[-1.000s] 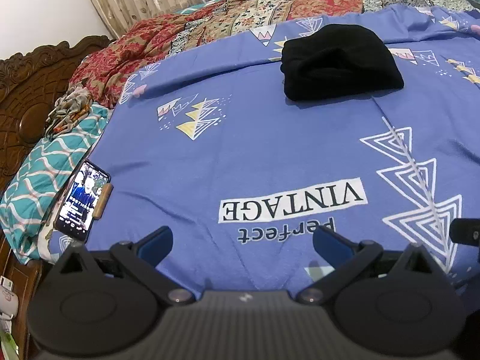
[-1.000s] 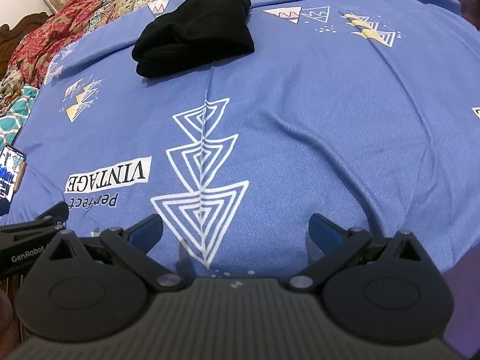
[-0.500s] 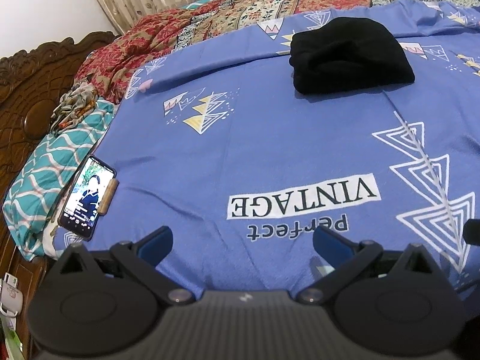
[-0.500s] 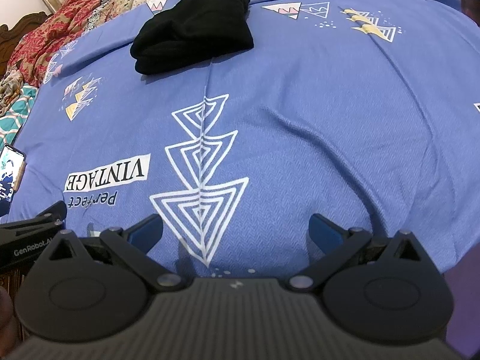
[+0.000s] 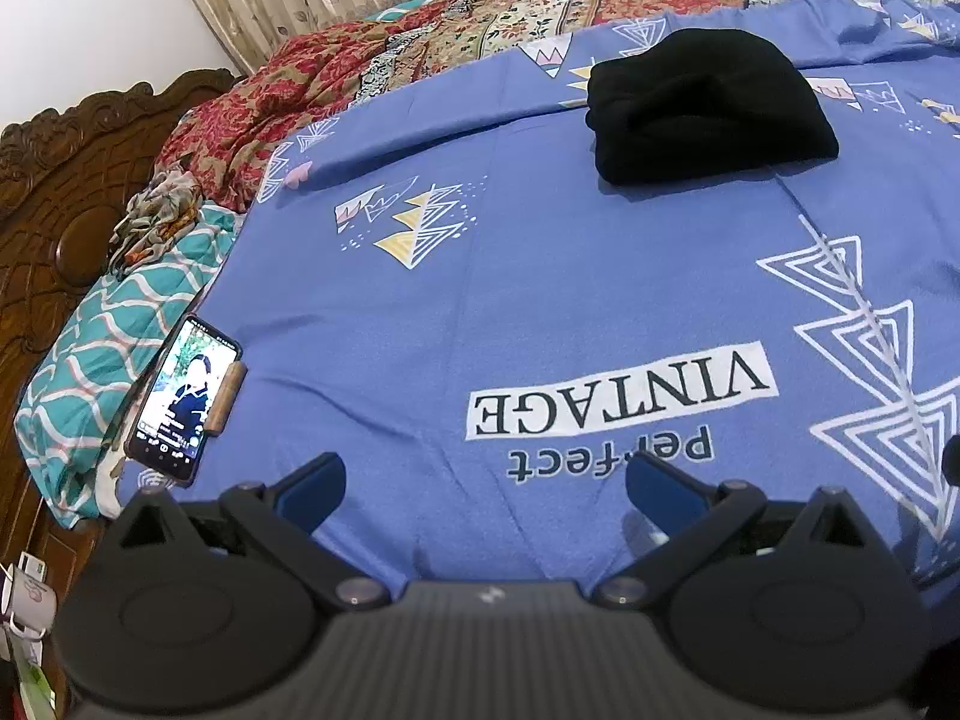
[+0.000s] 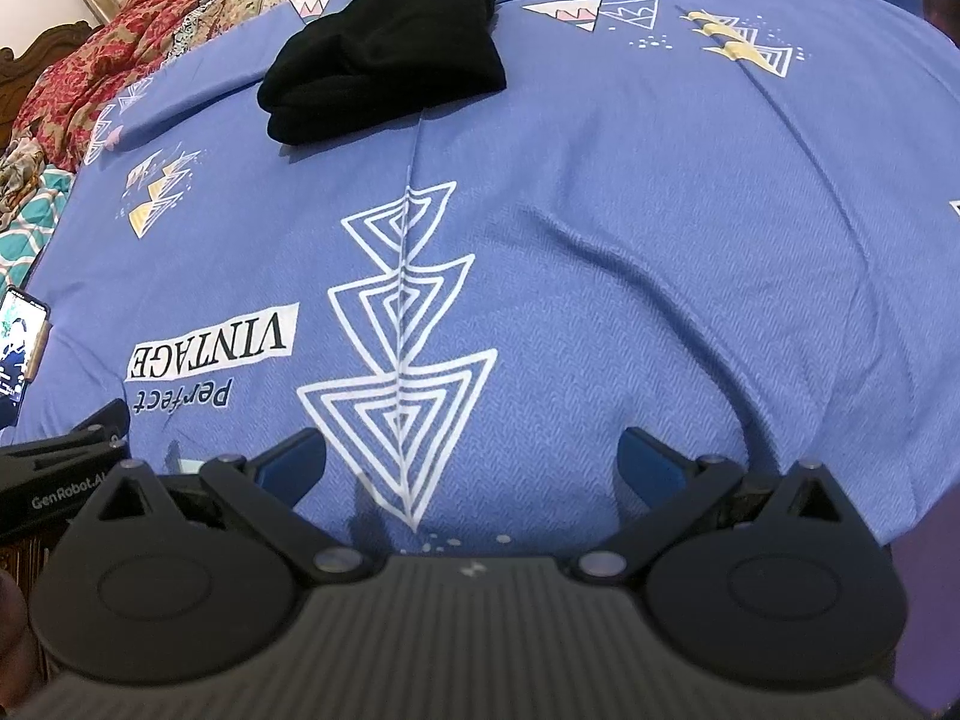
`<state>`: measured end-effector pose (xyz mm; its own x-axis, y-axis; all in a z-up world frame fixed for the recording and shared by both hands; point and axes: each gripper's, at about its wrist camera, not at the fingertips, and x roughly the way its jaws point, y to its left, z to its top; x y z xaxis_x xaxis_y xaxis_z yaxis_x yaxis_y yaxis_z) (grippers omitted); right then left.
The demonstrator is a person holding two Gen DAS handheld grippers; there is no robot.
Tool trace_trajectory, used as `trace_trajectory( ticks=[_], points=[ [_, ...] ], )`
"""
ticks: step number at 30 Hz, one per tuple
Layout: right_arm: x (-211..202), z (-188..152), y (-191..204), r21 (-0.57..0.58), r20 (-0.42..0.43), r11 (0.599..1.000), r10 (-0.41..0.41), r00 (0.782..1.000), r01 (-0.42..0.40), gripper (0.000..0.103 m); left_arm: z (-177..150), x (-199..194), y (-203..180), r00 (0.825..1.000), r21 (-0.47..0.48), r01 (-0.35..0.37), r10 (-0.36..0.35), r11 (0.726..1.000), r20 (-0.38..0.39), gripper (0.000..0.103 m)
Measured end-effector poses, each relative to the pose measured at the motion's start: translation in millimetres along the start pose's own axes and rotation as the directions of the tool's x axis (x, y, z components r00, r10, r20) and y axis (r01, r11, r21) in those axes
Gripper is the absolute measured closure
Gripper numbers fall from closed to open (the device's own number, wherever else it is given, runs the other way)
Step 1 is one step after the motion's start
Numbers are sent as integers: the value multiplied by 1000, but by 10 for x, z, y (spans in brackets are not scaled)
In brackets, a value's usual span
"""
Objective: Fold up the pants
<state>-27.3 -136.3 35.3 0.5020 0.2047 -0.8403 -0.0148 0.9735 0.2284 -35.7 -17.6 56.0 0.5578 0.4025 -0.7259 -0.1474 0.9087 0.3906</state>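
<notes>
The black pants (image 5: pixel 708 105) lie folded in a compact bundle at the far side of the blue printed bedsheet (image 5: pixel 540 276). They also show in the right wrist view (image 6: pixel 387 54), far upper left of centre. My left gripper (image 5: pixel 486 495) is open and empty, low over the sheet's near edge by the "Perfect VINTAGE" print. My right gripper (image 6: pixel 471 462) is open and empty over the white triangle print. Both are well short of the pants. The left gripper's body (image 6: pixel 60 480) shows at the right wrist view's left edge.
A lit phone (image 5: pixel 183 399) lies at the sheet's left edge beside a teal patterned pillow (image 5: pixel 102 360). A carved wooden headboard (image 5: pixel 54 192) stands on the left. A red patterned blanket (image 5: pixel 480 30) is bunched along the far side before curtains. A mug (image 5: pixel 24 600) sits low left.
Both grippers have drawn slightly back and shifted, so the pants sit a little farther away in the views. The jaws stay open. The pants have not moved.
</notes>
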Motion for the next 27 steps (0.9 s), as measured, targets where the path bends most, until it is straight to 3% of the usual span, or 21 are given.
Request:
trace_trajectory(
  ticks=[20,27],
  points=[
    [-7,11,-4,0,2,1000,-2,1000,2,0,3,36,0,1000,15,18,-17,1000,-17,0],
    [-93,83,-81,19,42,1000,-5,999,5,0,60,65,1,999,14,23,-22,1000,-24,0]
  ],
)
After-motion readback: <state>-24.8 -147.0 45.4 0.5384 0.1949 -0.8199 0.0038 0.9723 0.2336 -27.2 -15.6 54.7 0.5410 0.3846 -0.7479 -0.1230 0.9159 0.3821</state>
